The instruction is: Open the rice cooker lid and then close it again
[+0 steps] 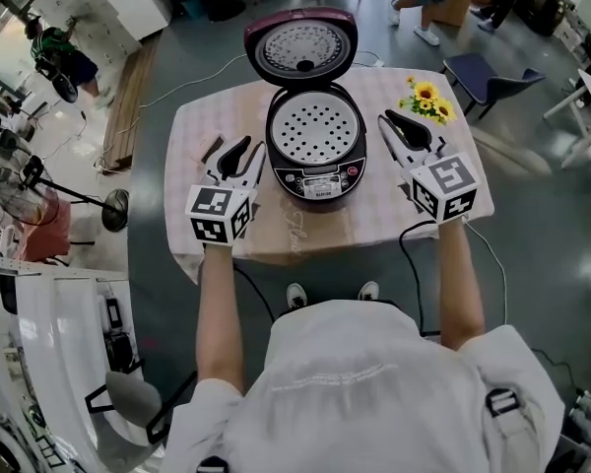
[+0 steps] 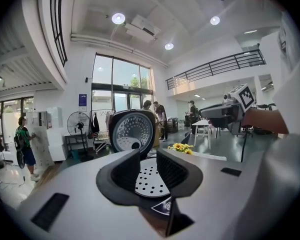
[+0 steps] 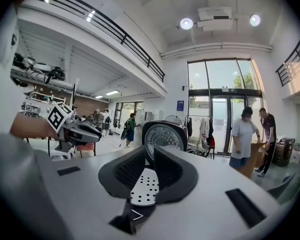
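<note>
The rice cooker (image 1: 313, 146) stands at the centre of the worktop (image 1: 207, 126), with its control panel (image 1: 320, 181) facing the person. The lid (image 1: 300, 45) is fully raised and leans back behind the body, inner face exposed. A perforated tray (image 1: 313, 129) sits in the open pot. The left claw (image 1: 248, 152) hovers just beside the cooker's left flank. Its jaws stand slightly apart and grip nothing. The right claw (image 1: 387, 120) hovers near the cooker's right flank. Its jaws show a narrow gap, also with nothing between them. Neither claw touches the cooker. Sunflowers (image 1: 426, 100) lie at the far right of the worktop.
</note>
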